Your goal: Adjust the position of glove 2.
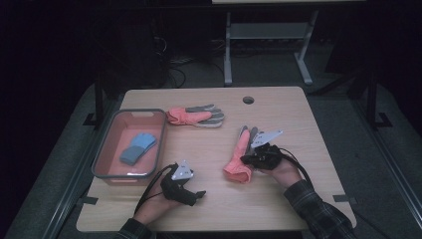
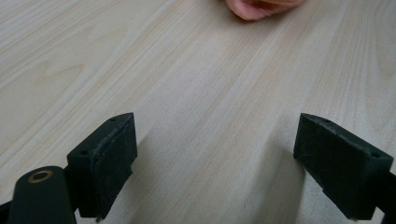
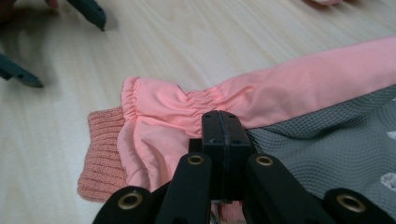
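Tabletop (image 1: 278, 199) glove (image 1: 239, 158) seemingly points fingers away, cuff near, right tool (image 1: 256, 160) clenched on it.

In the left gripper view a pink glove (image 2: 261, 8) is cut off by the top edge at about one o'clock, while in the right gripper view the fingers of the held glove (image 3: 289, 88) are cut off at three o'clock, its pinched fabric being hidden behind the closed jaws.
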